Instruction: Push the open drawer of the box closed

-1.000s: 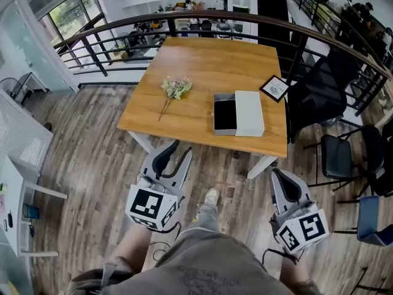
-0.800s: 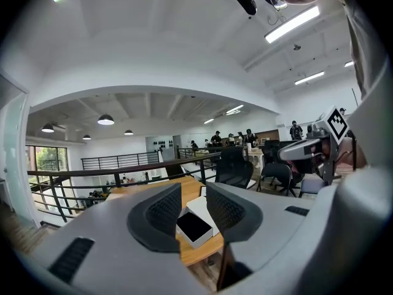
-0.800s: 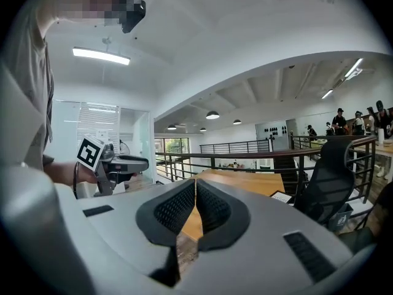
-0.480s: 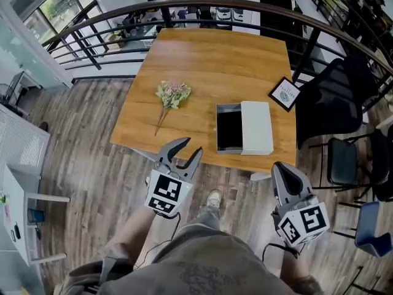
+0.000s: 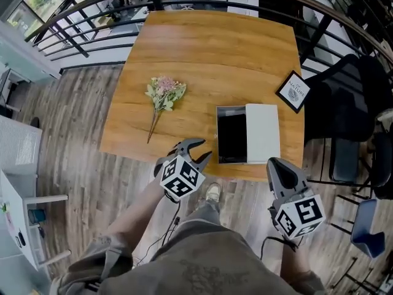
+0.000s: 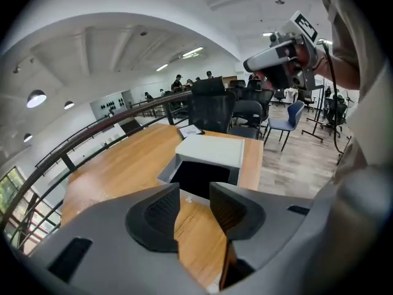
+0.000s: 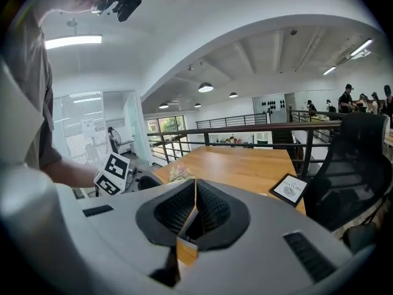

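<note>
Black-framed card (image 7: pixel 291 188) reads "NATURE" — smaller print above seems illegible; your left gripper (image 6: pixel 194 195) has just been opening, empty — right gripper (image 7: pixel 195 192) closed, empty.

Bare wood lies left of the open drawer (image 5: pixel 232 137) in the head view, free as far as the bouquet (image 5: pixel 161 97), which lies well apart from it; passage to the drawer's front from that side is unobstructed. The table (image 5: pixel 209 48) beyond the box (image 5: pixel 263 133) is bare to its far edge. A framed card (image 5: pixel 293 91) lies near the box's far right corner. A black chair (image 5: pixel 347 97) stands close against the table's right edge. A railing (image 7: pixel 245 128) bounds the far and left sides.
</note>
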